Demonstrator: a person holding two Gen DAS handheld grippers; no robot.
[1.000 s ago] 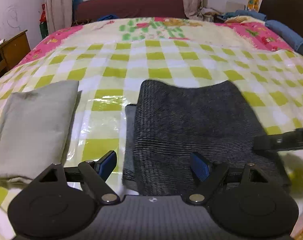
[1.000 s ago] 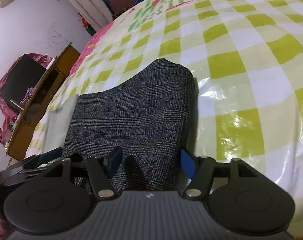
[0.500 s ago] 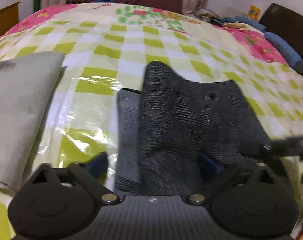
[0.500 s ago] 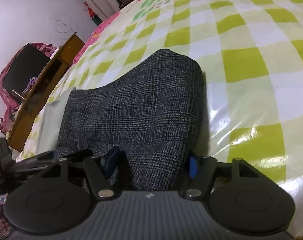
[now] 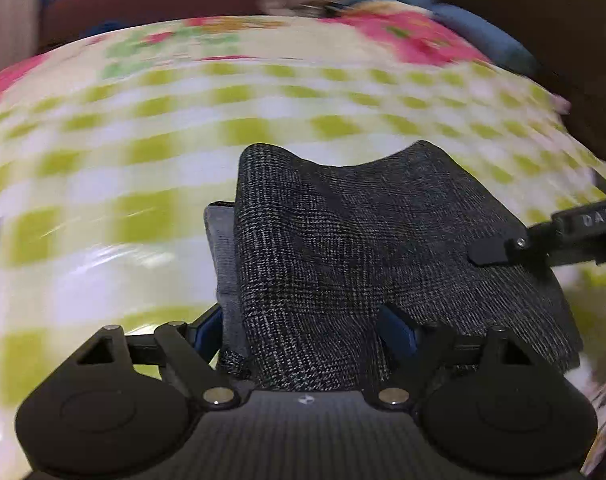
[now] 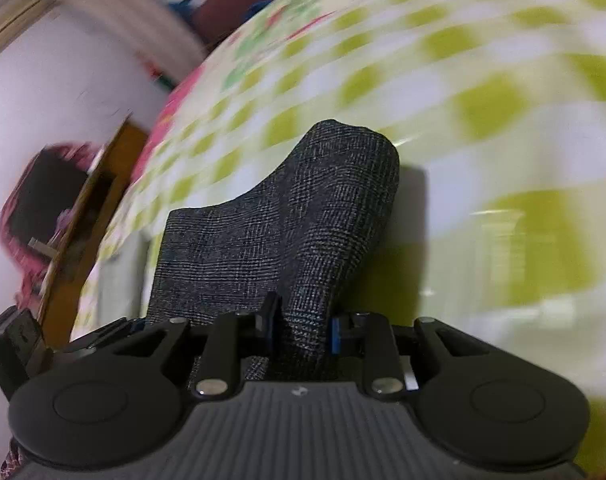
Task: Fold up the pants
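On the checked bedspread [image 5: 151,184], my right gripper [image 6: 301,330] has just closed on the dark folded pants' [image 5: 343,240] near edge — my left gripper [image 5: 303,332], fingers apart, straddles it and must close next.

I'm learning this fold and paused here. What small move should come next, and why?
Probably shut the left gripper on the pants. The right gripper has just been closing and already pinches a bunched edge of the cloth, while the left jaws stand wide with the near edge between them, its pads not clearly pressing. Both edges need holding before the fold is carried on over the bed.
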